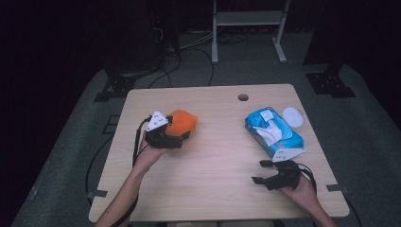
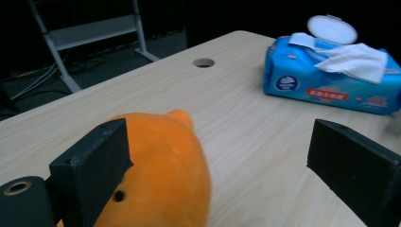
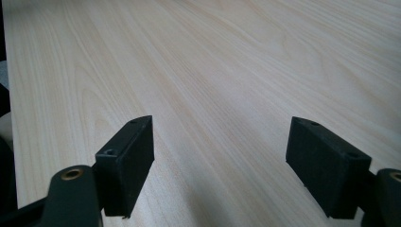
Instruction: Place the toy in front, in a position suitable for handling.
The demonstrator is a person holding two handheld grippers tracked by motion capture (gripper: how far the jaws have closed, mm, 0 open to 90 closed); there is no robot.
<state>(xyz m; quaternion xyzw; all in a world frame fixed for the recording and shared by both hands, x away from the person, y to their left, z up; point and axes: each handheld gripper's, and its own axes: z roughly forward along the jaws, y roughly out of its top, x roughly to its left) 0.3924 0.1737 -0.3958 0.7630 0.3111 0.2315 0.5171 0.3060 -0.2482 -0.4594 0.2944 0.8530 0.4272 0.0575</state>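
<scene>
Left gripper [image 2: 217, 165] around orange plush [image 2: 161, 175]

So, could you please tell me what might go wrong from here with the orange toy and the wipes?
The left claw is open with the orange toy against one jaw only; closing now may nudge the soft toy aside rather than grip it. A wipe hangs out of the open pack, so it could snag and drag the pack.

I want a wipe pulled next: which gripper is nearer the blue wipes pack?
Right. The right gripper sits just in front of the wipes pack; the left gripper is across the table at the orange toy.
</scene>
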